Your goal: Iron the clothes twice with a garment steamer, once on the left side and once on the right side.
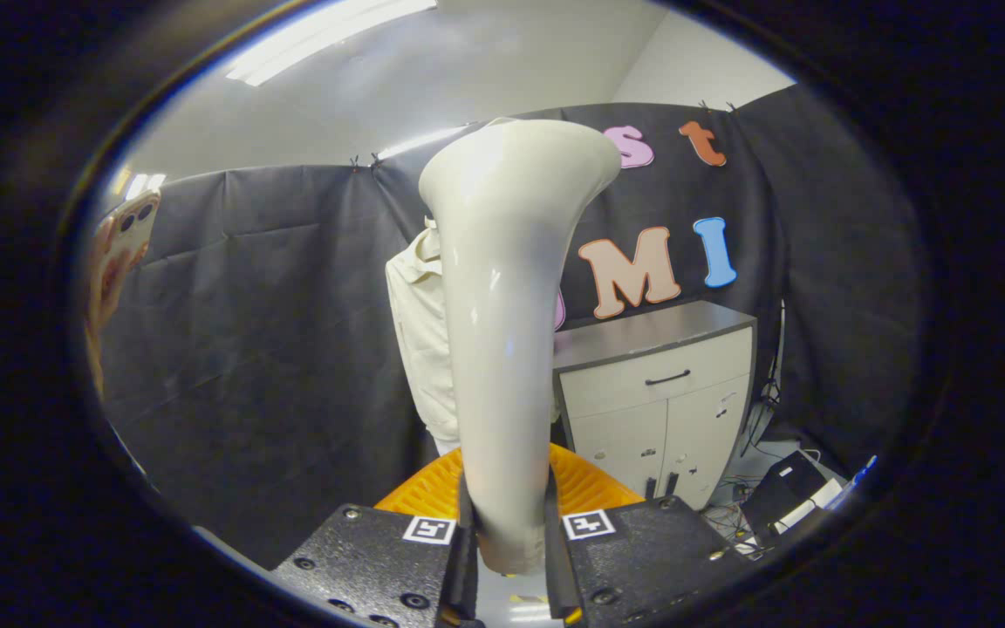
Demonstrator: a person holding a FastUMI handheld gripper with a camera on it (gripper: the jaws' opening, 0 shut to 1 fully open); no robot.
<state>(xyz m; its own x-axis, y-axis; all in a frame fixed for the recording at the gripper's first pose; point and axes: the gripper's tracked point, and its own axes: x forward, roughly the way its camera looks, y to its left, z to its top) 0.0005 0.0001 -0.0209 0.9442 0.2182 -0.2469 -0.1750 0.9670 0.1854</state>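
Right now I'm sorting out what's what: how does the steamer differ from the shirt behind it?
The steamer is glossy, hard and smooth, held upright in the shut gripper; the shirt is matte, soft and creased, hanging beyond it against the cloth wall. The steamer hides part of the shirt. Both are cream-white.

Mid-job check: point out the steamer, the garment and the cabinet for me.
steamer (502, 331): gripper view, on its white neck, which the tool (507, 545) grips between both fingers.
garment (420, 340): gripper view, on its cream front, behind the steamer.
cabinet (659, 384): gripper view, on its drawer front.
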